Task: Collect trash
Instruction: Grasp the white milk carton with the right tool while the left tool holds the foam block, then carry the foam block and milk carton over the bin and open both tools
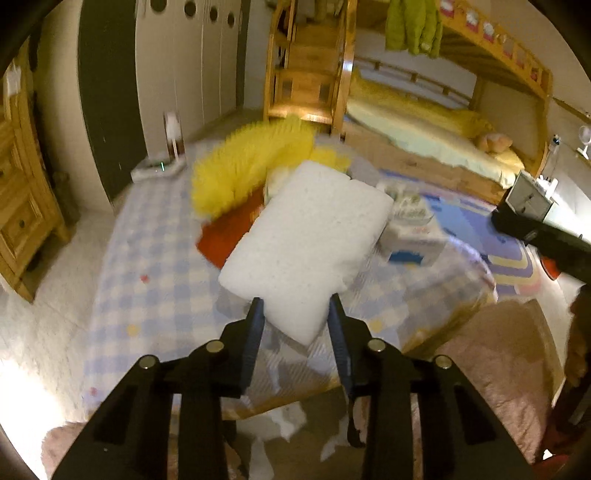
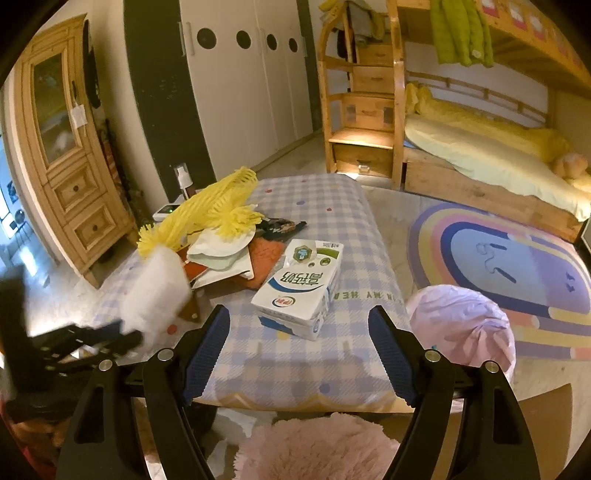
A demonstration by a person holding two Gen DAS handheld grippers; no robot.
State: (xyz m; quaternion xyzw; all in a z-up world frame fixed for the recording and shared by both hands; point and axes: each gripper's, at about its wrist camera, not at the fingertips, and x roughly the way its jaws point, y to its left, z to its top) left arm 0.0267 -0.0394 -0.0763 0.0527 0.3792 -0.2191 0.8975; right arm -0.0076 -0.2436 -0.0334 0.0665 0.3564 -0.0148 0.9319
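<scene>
- Far left: wooden cabinet against the wall, then white wardrobe doors with round cutouts.
- Left gripper: fingers narrow, clamped on the near end of a white foam block. Block is off the table and sticks out forward over the clutter. In the right wrist view the same block shows blurred at left, with that gripper under it.
- Table: low, checked blue-and-white cloth on top.
- Trash pile on the table's left half: yellow foam netting on top at the back, white paper plates just in front of it, orange paper and a dark wrapper beside those.
- Milk carton box: lies flat near the table's middle, just right of the pile, touching the orange paper's edge.
- Right gripper: fingers wide apart, nothing between them, hanging over the near table edge in line with the carton. Not touching it.
- Pink-lined bin: on the floor just right of the table's near corner, bag mouth open.
- Fluffy pink cushion at the bottom, under the right gripper.
- Right: rainbow rug on the floor, bunk bed behind it with yellow bedding, green jacket hanging off the top rail.
</scene>
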